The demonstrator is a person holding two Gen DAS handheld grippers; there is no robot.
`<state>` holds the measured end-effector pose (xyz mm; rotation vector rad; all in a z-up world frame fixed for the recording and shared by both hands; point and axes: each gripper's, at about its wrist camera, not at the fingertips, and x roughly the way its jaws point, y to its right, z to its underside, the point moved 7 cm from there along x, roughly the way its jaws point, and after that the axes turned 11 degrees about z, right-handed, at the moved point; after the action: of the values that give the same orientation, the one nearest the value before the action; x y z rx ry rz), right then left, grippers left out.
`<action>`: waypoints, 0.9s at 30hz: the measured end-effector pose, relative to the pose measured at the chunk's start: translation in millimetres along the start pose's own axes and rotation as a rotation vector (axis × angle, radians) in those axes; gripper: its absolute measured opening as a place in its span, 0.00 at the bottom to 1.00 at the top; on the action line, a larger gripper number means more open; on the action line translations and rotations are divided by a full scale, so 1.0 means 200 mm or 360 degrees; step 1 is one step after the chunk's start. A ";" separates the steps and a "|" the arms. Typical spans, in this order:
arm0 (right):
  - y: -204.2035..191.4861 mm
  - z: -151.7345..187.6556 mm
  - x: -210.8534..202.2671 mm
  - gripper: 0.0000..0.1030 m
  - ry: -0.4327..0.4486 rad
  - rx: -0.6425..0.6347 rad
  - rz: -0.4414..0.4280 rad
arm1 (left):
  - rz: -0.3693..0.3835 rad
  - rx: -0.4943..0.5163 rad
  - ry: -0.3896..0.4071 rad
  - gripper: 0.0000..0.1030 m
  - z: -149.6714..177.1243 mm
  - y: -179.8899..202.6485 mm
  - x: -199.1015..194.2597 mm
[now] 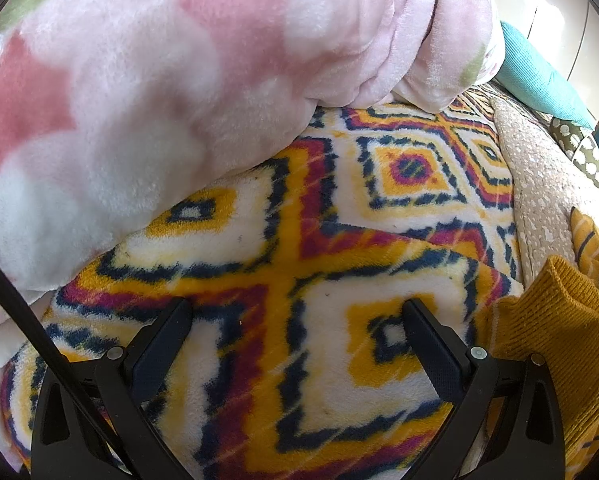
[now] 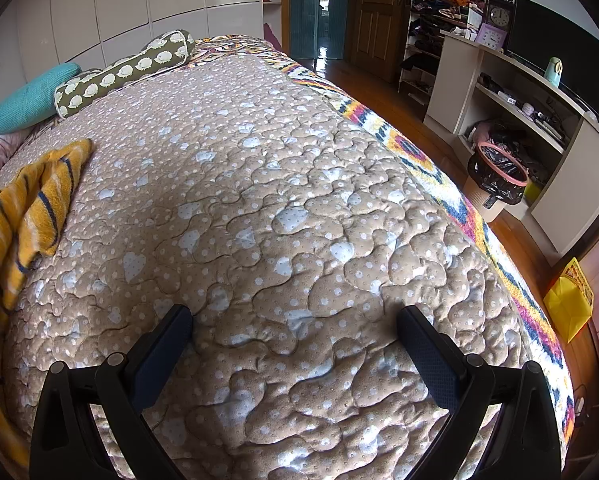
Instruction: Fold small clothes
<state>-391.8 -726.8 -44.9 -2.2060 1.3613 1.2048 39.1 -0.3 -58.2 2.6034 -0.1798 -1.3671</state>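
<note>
The left gripper (image 1: 297,308) hangs over a fleece blanket (image 1: 299,240) with yellow, red and dark blue diamonds, and its fingers (image 1: 167,344) are spread wide with nothing between them. At the right edge of the left wrist view lies a mustard yellow knitted garment (image 1: 555,320), bunched into thick folds, just beside the right finger; I cannot tell if they touch. A soft pink and white blanket (image 1: 159,80) is piled on the left side, over the patterned one.

The right gripper (image 2: 295,308) is above a beige quilted bed cover (image 2: 299,200) with white dots and hearts, fingers (image 2: 431,360) also spread apart and holding nothing. A yellow cloth with white and dark blue stripes (image 2: 27,208) lies crumpled at the left edge of the bed, well apart from this gripper. Near the head of the bed are a teal pillow (image 2: 27,96) and an olive bolster (image 2: 127,68).
</note>
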 end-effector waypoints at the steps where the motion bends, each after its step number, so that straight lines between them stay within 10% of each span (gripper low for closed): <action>1: 0.00 0.00 0.00 1.00 0.0000 0.0000 0.0000 | 0.0003 -0.0004 -0.0004 1.00 0.00 0.00 0.00; 6: 0.00 0.00 0.00 1.00 0.0000 0.0000 0.0000 | -0.0077 0.0036 0.0040 1.00 0.00 0.02 -0.07; 16: 0.00 0.00 0.00 1.00 0.0000 -0.0001 0.0003 | -0.0177 0.0370 0.0651 1.00 0.08 0.37 -0.86; 27: 0.03 0.00 0.02 1.00 -0.0112 -0.0032 -0.0061 | 0.0351 0.0636 0.0145 1.00 0.65 1.30 -0.63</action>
<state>-395.2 -732.2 -46.3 -2.1714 1.2792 1.2751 -142.5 -243.9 29.8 2.8411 -0.7739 -1.2361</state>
